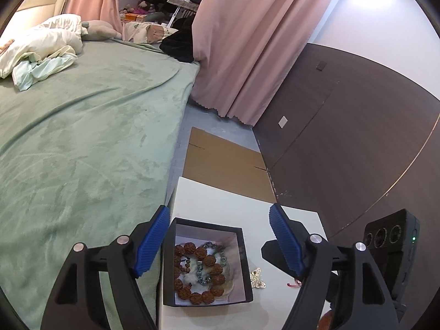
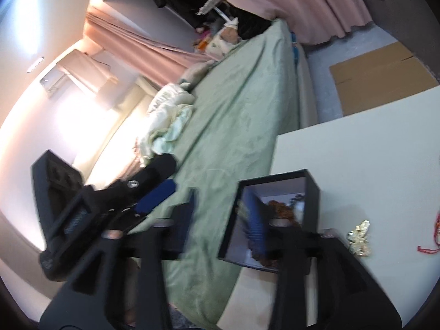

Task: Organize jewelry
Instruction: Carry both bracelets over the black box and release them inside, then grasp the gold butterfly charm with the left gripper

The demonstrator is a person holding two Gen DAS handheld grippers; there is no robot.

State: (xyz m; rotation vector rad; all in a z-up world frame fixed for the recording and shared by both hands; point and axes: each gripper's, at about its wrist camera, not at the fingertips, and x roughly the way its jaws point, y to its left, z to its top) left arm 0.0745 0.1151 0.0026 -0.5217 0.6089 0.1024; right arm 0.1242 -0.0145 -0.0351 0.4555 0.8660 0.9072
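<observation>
Both tools stand with their jaws apart and nothing pressed between the blue pads. In the left wrist view the left tool (image 1: 218,236) hovers above a black jewelry box (image 1: 206,264), its two ribbed fingers (image 1: 150,243) spread to either side of the box's far end without touching it. The right tool (image 2: 221,217) is blurred in its own view; one of its blue fingers reaches inside the box (image 2: 272,214), the other stands outside the box's left wall over the bed, and no bead is held.

Inside the box lie a brown bead bracelet (image 1: 202,272) and a grey-blue bead bracelet (image 1: 211,264), heaped together on a pale lining. The box sits on the white tabletop (image 1: 220,200), close to its edge beside the green bed (image 1: 82,137). Just right of the box a gold butterfly ornament (image 1: 257,277) lies on the tabletop, and farther right a red cord (image 1: 294,283). Beyond the tabletop flat cardboard (image 1: 225,162) lies on the floor, by pink curtains (image 1: 247,55).
</observation>
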